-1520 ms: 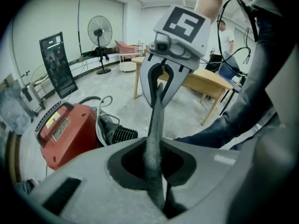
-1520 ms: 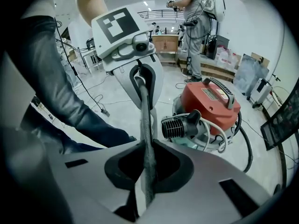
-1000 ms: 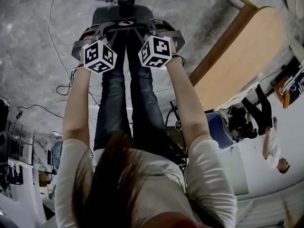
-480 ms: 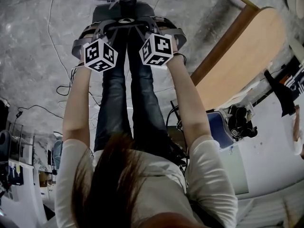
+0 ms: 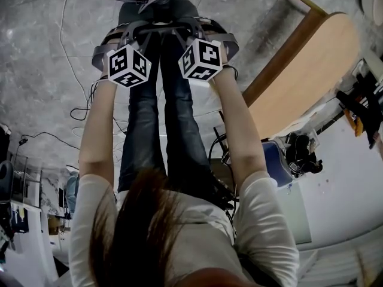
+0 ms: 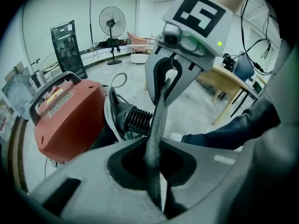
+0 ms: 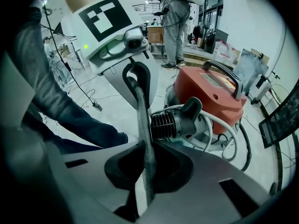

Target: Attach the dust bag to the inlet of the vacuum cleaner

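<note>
- Grey marbled floor (image 5: 36, 70) is spreading out under a person who is standing and reaching both arms down and forward.
- Down there, the left gripper (image 6: 156, 153) is pinching hard, its jaws pressed together on a thin grey edge of the dust bag (image 6: 158, 120).
- Opposite it, the right gripper (image 7: 145, 153) is doing the same, its jaws squeezed onto the bag's other edge. The bag is hanging stretched between the two, off the floor.
- Just beyond the bag, the red vacuum cleaner (image 7: 210, 92) is sitting on the floor, its black ribbed hose fitting (image 7: 168, 124) pointing towards the grippers. I cannot tell whether the bag is touching it.
- To my eye, the bag is gripped and brought close, but it is not yet sitting on the inlet. Lining up its opening, which I cannot make out, and pushing it on are what is remaining.
- Off to the person's right, a wooden table (image 5: 305, 70) is standing well apart.
</note>
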### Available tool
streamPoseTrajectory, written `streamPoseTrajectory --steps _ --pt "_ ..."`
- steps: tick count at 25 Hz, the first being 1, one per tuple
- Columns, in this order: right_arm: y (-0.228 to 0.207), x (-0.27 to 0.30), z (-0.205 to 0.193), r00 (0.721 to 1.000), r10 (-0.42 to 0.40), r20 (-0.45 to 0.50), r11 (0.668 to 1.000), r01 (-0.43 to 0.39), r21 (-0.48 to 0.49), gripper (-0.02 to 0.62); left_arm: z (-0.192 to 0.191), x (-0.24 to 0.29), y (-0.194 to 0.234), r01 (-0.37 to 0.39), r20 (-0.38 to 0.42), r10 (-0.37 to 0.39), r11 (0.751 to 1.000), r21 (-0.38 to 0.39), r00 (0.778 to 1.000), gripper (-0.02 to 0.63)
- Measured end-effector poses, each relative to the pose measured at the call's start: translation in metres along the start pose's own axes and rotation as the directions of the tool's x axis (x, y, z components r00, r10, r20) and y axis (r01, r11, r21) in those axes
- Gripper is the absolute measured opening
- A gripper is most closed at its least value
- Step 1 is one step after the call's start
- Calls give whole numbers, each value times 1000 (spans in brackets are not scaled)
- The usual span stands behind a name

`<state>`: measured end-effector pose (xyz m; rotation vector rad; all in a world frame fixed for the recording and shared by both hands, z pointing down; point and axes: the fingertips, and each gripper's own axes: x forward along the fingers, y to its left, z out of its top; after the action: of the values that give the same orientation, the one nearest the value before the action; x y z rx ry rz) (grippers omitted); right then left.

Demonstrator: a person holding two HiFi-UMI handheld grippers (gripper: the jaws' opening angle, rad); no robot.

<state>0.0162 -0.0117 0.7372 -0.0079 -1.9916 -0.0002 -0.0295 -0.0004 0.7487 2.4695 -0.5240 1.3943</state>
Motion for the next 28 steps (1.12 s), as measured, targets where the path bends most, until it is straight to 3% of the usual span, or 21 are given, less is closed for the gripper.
streamPoseTrajectory --steps 14,24,28 --pt "-9 4 -3 1000 25 -14 1000 -25 5 32 0 9 9 2 -20 -3 999 -34 1000 41" --pt "-8 6 -4 999 12 45 989 -19 148 32 4 8 21 -2 -71 3 1000 19 997 54" --pt "-13 4 -6 999 27 24 994 -29 102 34 5 9 18 -16 -52 12 998 -66 999 54"
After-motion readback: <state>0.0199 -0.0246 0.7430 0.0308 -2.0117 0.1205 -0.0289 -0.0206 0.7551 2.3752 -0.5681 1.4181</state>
